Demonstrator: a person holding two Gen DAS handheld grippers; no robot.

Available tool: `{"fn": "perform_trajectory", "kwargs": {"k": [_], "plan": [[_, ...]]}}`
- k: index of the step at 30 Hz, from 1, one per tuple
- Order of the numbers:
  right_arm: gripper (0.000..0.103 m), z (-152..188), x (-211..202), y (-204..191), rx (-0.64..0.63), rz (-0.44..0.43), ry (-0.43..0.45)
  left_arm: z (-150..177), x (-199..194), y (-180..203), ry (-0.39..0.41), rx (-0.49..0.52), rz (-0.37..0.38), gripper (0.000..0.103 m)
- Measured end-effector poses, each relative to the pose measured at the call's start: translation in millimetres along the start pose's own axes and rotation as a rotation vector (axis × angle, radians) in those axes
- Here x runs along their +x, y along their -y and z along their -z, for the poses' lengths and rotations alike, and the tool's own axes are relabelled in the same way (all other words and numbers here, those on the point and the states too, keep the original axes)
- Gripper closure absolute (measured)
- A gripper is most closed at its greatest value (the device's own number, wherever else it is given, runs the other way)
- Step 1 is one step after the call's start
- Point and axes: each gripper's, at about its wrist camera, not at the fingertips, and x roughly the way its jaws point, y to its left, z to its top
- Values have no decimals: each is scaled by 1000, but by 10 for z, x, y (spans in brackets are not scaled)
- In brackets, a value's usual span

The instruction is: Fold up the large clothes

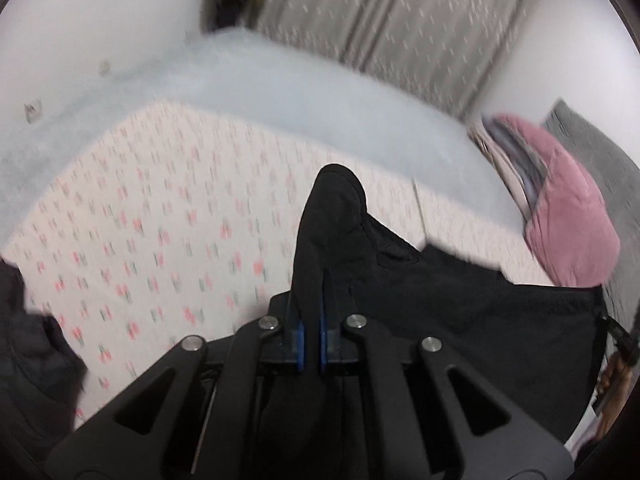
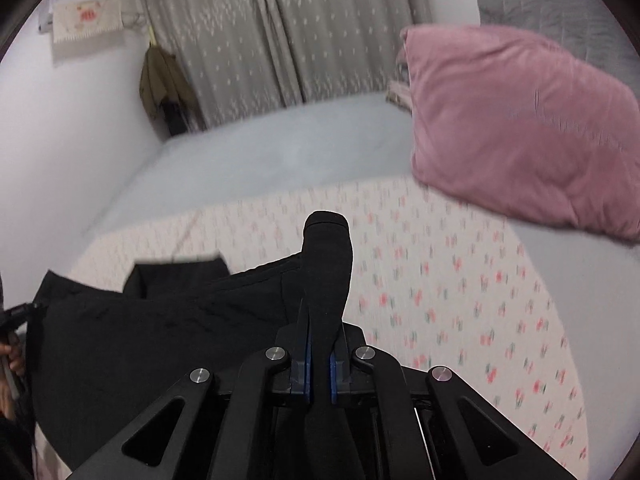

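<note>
A large black garment (image 1: pixel 480 320) hangs over a bed with a floral sheet (image 1: pixel 160 220). My left gripper (image 1: pixel 312 292) is shut on a bunched edge of it, and a fold of black cloth stands up past the blue pads (image 1: pixel 299 340). In the right wrist view the same black garment (image 2: pixel 160 320) stretches away to the left. My right gripper (image 2: pixel 320 328) is shut on another rolled edge that pokes up above the fingers. The cloth spans between the two grippers, lifted off the floral sheet (image 2: pixel 460 300).
A pink pillow (image 2: pixel 520 128) and a grey pillow (image 2: pixel 560 12) lie at the right end of the bed. A pale blue blanket (image 2: pixel 280 148) covers the far half. Grey curtains (image 2: pixel 300 32) and a white wall stand behind. Another dark garment (image 1: pixel 32 340) lies at the left.
</note>
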Motion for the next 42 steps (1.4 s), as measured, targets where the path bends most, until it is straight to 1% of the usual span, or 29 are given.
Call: {"fn": "perform_trajectory", "kwargs": {"k": [2, 3, 4, 6, 7, 9, 10, 12, 15, 16, 19, 21, 23, 24, 25, 26, 27, 28, 29, 30, 31, 32, 33, 34, 36, 38, 39, 40, 42], "plan": [[98, -302, 47, -108, 3, 29, 47, -205, 43, 41, 43, -6, -38, 97], [98, -422, 123, -146, 17, 44, 60, -266, 126, 51, 45, -4, -59, 97], [98, -492, 207, -167, 25, 63, 60, -315, 287, 70, 27, 0, -92, 97], [98, -590, 513, -175, 40, 123, 25, -333, 680, 108, -35, 5, -161, 97], [98, -595, 718, -161, 51, 155, -8, -322, 834, 116, -58, 3, -182, 97], [98, -508, 1141, -110, 72, 214, -78, -268, 1141, 107, -94, -3, -221, 97], [98, -452, 1276, -92, 76, 230, -97, -220, 1312, 79, -113, -12, -248, 97], [98, -318, 1580, -15, 90, 262, -125, -135, 1484, 3, -125, -35, -260, 97], [98, -91, 1914, 130, 125, 265, -161, 32, 1626, -35, -115, -9, -269, 96], [98, -18, 1999, 170, 137, 262, -172, 67, 1648, -64, -113, -19, -261, 96], [96, 75, 2049, 283, 189, 239, -156, 118, 1650, -104, -102, -38, -247, 95], [92, 71, 2054, 299, 192, 243, -171, 114, 1646, -62, -107, -24, -261, 91], [83, 31, 2052, 293, 179, 256, -190, 76, 1599, -64, -113, -38, -257, 87], [83, -23, 2008, 302, 186, 250, -207, 61, 1546, -109, -106, -60, -239, 85], [83, -70, 1908, 317, 225, 214, -200, 47, 1467, -168, -106, -94, -218, 82], [82, -97, 1765, 348, 288, 166, -172, 26, 1376, -235, -108, -133, -194, 82], [79, -125, 1518, 402, 377, 108, -118, -4, 1233, -306, -107, -176, -170, 82], [71, -129, 1332, 422, 419, 80, -82, -20, 1120, -340, -104, -198, -155, 82], [53, -124, 1152, 412, 438, 65, -48, -36, 935, -373, -93, -223, -135, 82], [44, -89, 878, 359, 445, 46, -21, -22, 775, -382, -79, -241, -116, 81], [31, -46, 720, 312, 442, 31, -11, 14, 571, -378, -60, -256, -94, 74], [30, 27, 538, 249, 439, 4, -7, 69, 383, -334, -51, -249, -86, 69], [30, 106, 385, 187, 437, -28, -15, 131, 227, -265, -51, -224, -91, 58], [30, 207, 239, 111, 432, -51, -41, 218, 53, -169, -54, -183, -108, 52], [30, 440, -20, -83, 391, -36, -89, 415, -243, 25, -46, -116, -132, 49], [29, 648, -236, -274, 342, -23, -97, 667, -500, 186, -43, -92, -120, 42], [29, 725, -312, -343, 333, -33, -97, 778, -585, 237, -38, -96, -110, 39], [28, 824, -396, -420, 331, -59, -96, 919, -672, 309, -34, -90, -89, 39], [28, 986, -488, -509, 332, -84, -105, 1045, -703, 374, -30, -74, -70, 39]]}}
